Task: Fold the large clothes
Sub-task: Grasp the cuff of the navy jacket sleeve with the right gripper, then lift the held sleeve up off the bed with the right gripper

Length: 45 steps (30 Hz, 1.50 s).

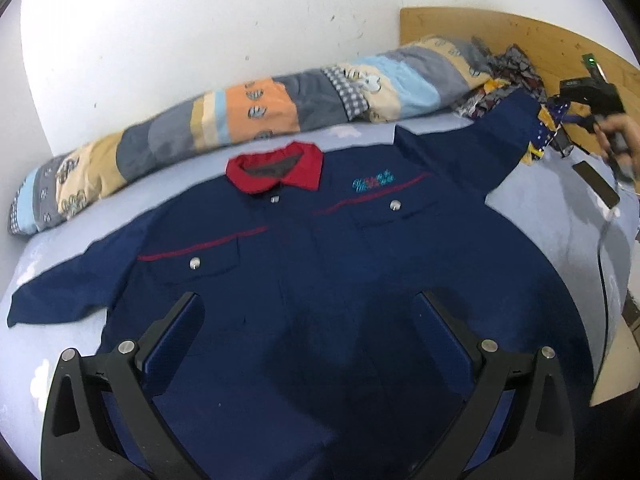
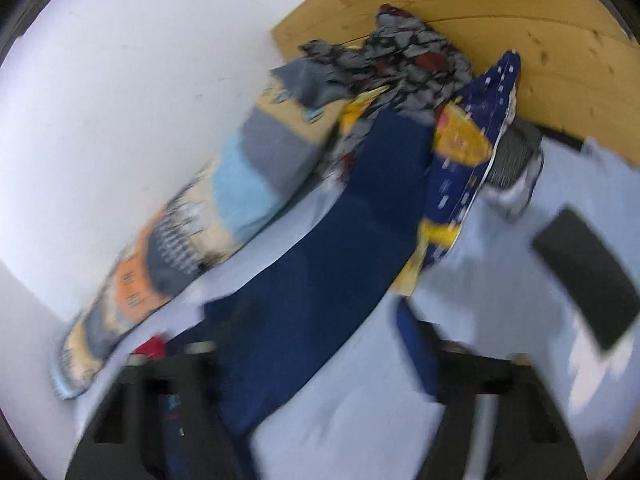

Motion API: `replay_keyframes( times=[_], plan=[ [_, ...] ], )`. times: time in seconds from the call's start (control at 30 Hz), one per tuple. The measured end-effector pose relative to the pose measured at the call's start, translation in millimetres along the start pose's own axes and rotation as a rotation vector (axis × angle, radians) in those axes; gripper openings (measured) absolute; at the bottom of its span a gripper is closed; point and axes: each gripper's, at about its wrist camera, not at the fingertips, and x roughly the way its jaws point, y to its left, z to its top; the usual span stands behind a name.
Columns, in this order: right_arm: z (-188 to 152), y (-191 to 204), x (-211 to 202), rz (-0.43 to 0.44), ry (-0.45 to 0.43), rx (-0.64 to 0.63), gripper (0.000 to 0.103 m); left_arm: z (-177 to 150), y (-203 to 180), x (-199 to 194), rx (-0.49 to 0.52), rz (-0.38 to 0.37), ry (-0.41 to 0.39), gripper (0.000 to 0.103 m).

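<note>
Here, a navy work shirt (image 1: 320, 248) lies spread flat, front up, on the pale blue bed (image 1: 560, 216); the left gripper (image 1: 308, 312) hangs over its lower front, jaws wide open and empty; the right gripper (image 2: 320, 332) sits above the outstretched sleeve (image 2: 340, 232), jaws spread, beside a black phone (image 2: 586, 276).

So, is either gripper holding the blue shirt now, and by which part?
Nothing is held. The left gripper is open above the lower front of the blue shirt. The right gripper is open over its sleeve.
</note>
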Motion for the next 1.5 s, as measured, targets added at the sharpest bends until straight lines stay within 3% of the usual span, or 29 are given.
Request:
replay_keyframes(
  times=[0.1,0.27,0.57,0.73,0.8,0.83,1.07,1.3,1.5],
  plan=[
    [29.1,-26.0,34.9,-0.019,0.009,0.078,0.046,-5.2,-0.4,2.5,0.023,0.013,0.012,0.103],
    [59.6,-53.5,76.7,-0.042,0.000,0.099,0.046,-12.3,-0.2,9.2,0.040,0.013,0.043,0.103],
    [83.0,-80.9,130.0,-0.153,-0.023,0.085,0.048,-21.7,19.7,29.7,-0.069,-0.024,0.145,0.103],
    [95.4,-82.6,148.0,-0.127,-0.032,0.055,0.049,-26.1,32.0,37.5,-0.154,-0.046,0.184,0.103],
    [94.7,-79.1,157.0,-0.149,-0.021,0.022,0.039,-27.6,35.7,41.1,-0.181,-0.057,0.200,0.103],
    [93.2,-74.7,157.9,-0.157,-0.020,-0.008,0.009,-28.1,36.8,42.3,-0.188,-0.053,0.205,0.103],
    [85.6,-53.8,111.2,-0.146,-0.157,-0.061,0.009,-28.8,41.9,36.8,-0.205,-0.056,0.198,0.103],
    [118.5,-25.3,34.1,-0.124,-0.270,-0.059,0.009,-23.2,47.3,21.3,-0.187,-0.032,0.144,0.103],
    [136.1,30.6,-20.3,-0.072,-0.314,-0.108,0.009,-24.1,56.5,11.1,-0.189,-0.019,0.119,0.103]
  ],
)
